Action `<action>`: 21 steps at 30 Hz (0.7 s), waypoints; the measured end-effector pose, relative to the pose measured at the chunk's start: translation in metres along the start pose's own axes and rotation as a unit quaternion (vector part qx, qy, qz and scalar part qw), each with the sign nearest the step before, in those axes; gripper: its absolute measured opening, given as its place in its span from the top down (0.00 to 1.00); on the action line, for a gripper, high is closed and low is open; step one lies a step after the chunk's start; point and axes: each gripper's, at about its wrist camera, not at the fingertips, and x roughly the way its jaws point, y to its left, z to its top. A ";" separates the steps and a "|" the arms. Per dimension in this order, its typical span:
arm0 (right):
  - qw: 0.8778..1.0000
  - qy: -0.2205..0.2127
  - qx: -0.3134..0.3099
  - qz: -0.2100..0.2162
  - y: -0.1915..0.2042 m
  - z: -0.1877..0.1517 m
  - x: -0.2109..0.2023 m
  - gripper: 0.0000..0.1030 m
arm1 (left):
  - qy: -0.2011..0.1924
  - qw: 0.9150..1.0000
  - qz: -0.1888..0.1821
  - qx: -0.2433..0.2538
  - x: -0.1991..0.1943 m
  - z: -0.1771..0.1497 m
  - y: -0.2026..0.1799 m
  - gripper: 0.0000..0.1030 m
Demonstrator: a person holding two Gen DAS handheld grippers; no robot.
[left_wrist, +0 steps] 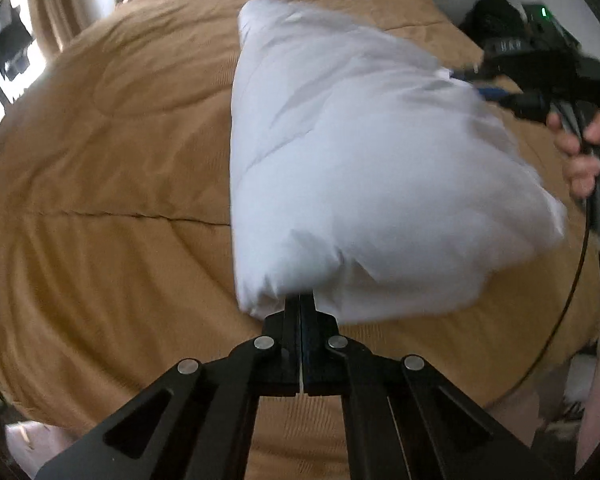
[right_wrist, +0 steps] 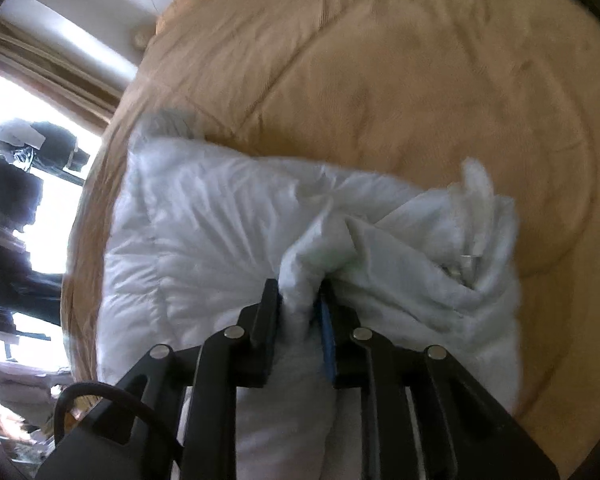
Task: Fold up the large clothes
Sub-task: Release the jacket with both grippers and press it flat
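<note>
A white padded garment [left_wrist: 360, 160] hangs lifted above a tan bed cover [left_wrist: 100, 160]. My left gripper [left_wrist: 301, 300] is shut on its near bottom edge. In the left wrist view my right gripper [left_wrist: 476, 76] grips the garment's far right edge, held by a hand [left_wrist: 580, 148]. In the right wrist view the garment [right_wrist: 220, 240] is bunched, and my right gripper [right_wrist: 300, 296] is shut on a thick fold of it, jaws held slightly apart by the fabric. The image is motion-blurred.
The tan bed cover [right_wrist: 420, 80] fills most of both views. A window with curtains [right_wrist: 40, 80] and dark objects [right_wrist: 16, 200] lie to the left. Dark gear [left_wrist: 512, 20] sits by the wall at the far right. A cable [left_wrist: 560, 300] hangs by the bed's right edge.
</note>
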 end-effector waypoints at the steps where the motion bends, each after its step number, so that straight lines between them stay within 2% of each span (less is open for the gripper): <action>1: 1.000 -0.016 -0.011 -0.005 0.007 -0.002 -0.017 0.63 | 0.000 1.000 0.005 -0.002 -0.009 -0.002 0.000 0.98; 3: 0.998 -0.055 -0.030 -0.015 0.020 -0.010 -0.049 0.49 | -0.007 1.000 -0.009 -0.019 -0.026 -0.001 0.001 0.98; 4: 0.996 -0.082 -0.045 -0.015 0.030 -0.016 -0.069 0.49 | -0.015 1.000 -0.009 -0.024 -0.032 0.000 0.002 0.98; 6: 0.991 -0.105 -0.080 -0.008 0.053 -0.032 -0.093 0.52 | -0.056 0.998 -0.006 -0.029 -0.050 0.025 0.000 0.98; 7: 0.990 -0.108 -0.094 -0.003 0.062 -0.039 -0.098 0.58 | -0.074 0.997 -0.008 -0.032 -0.053 0.035 -0.003 0.89; 8: 0.988 -0.107 -0.108 -0.002 0.074 -0.050 -0.100 0.60 | -0.087 0.996 -0.008 -0.034 -0.056 0.043 -0.003 0.79; 9: 0.988 -0.106 -0.114 -0.005 0.079 -0.057 -0.099 0.62 | -0.106 0.994 -0.005 -0.040 -0.056 0.058 -0.005 0.47; 10: 0.986 -0.109 -0.122 -0.016 0.085 -0.068 -0.096 0.64 | -0.120 0.992 -0.002 -0.045 -0.048 0.075 0.004 0.20; 11: 0.984 -0.115 -0.131 -0.036 0.089 -0.077 -0.091 0.64 | -0.140 0.989 0.005 -0.053 -0.045 0.087 0.004 0.16; 13: 0.984 -0.109 -0.133 -0.055 0.088 -0.089 -0.079 0.64 | -0.144 0.989 0.018 -0.042 -0.027 0.109 -0.001 0.16; 15: 0.987 -0.092 -0.121 -0.059 0.082 -0.099 -0.064 0.64 | -0.124 0.991 0.014 -0.048 -0.002 0.118 0.003 0.16; 18: 0.986 -0.083 -0.111 -0.090 0.069 -0.106 -0.043 0.66 | -0.076 0.995 -0.008 -0.065 0.042 0.116 0.008 0.14; 21: 0.984 -0.076 -0.108 -0.119 0.057 -0.113 -0.024 0.67 | -0.073 0.995 -0.007 -0.070 0.068 0.107 0.010 0.04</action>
